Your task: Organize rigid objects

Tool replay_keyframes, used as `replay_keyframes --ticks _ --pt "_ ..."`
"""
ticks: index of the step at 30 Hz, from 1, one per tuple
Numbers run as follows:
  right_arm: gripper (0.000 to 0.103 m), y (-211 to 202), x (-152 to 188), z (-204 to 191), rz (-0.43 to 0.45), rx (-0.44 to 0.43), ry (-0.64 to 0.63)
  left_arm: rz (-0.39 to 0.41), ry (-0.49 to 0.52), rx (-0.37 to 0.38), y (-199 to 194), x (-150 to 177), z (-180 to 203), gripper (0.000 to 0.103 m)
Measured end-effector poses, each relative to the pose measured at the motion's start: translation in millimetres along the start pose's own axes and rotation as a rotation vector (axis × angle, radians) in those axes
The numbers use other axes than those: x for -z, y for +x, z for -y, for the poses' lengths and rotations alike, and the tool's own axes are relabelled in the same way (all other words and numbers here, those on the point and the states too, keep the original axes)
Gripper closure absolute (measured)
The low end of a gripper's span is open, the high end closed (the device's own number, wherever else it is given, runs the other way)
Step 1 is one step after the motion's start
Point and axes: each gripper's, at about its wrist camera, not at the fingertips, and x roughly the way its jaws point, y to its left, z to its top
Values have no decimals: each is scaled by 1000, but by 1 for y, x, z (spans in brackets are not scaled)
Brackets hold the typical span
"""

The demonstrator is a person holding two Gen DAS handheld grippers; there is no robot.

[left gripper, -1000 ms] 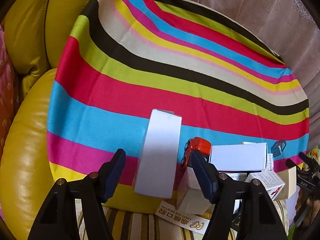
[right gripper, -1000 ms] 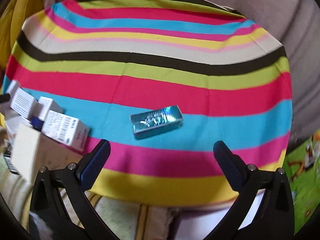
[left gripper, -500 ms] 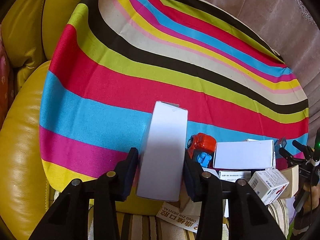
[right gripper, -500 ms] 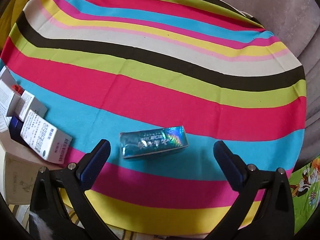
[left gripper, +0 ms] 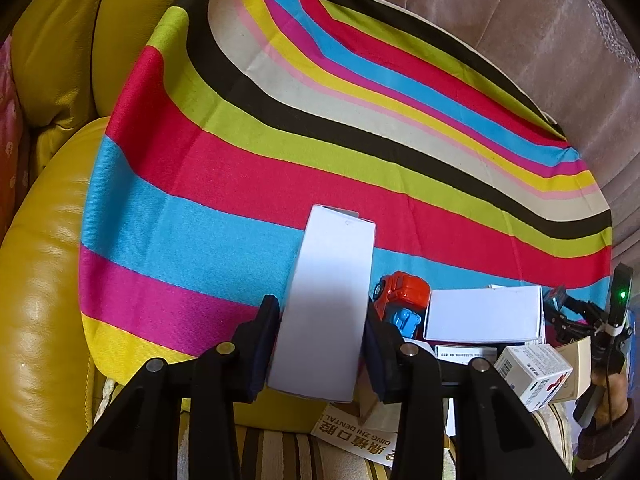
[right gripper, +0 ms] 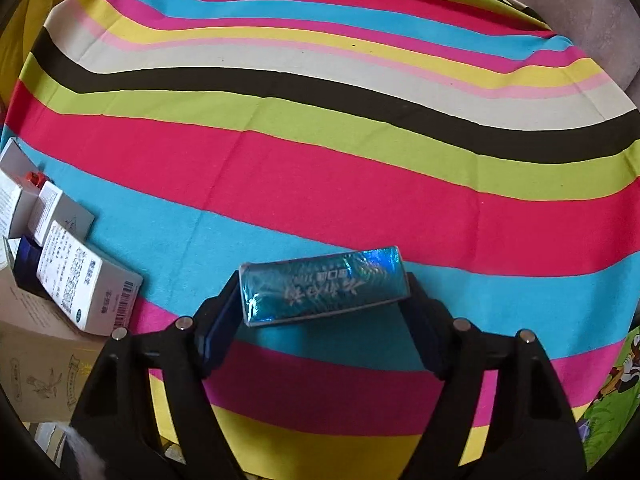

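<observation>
My left gripper [left gripper: 322, 344] is shut on a tall plain white box [left gripper: 328, 300], both pads pressed on its long sides, over the striped cloth [left gripper: 240, 184]. My right gripper [right gripper: 320, 320] is shut on a shiny teal foil box [right gripper: 324, 286], gripping it by its two short ends just above the cloth [right gripper: 320, 184]. A red and blue toy car [left gripper: 402, 300] lies right of the white box.
A pile of small boxes lies to the right in the left wrist view [left gripper: 484, 316] and at the left edge in the right wrist view [right gripper: 80, 280]. A yellow leather sofa [left gripper: 40, 280] borders the cloth on the left. Grey fabric [left gripper: 520, 32] lies beyond.
Both grippers went from open to shut. The left closed on the white box. The right moved forward over the teal box and closed on its ends.
</observation>
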Motion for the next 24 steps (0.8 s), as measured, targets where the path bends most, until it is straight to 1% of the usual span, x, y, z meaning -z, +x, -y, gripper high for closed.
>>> replay_keyframes --ticks 4,7,11,15,18,24 --pt "25 -11 7 -3 27 11 46 31 -18 12 -6 0 -1 64" --pt "26 -34 12 -5 72 13 97 46 -24 17 -10 0 1 64" --pt "26 -66 19 -9 127 45 133 74 -39 25 -19 1 2 64" --pt "26 -97 31 -10 166 31 188 131 -44 33 -40 3 3 64" --pt "26 -115 40 -11 195 20 207 169 -47 50 -56 3 5 64" --pt "26 -139 55 -7 214 7 241 220 -31 110 -88 10 17 64"
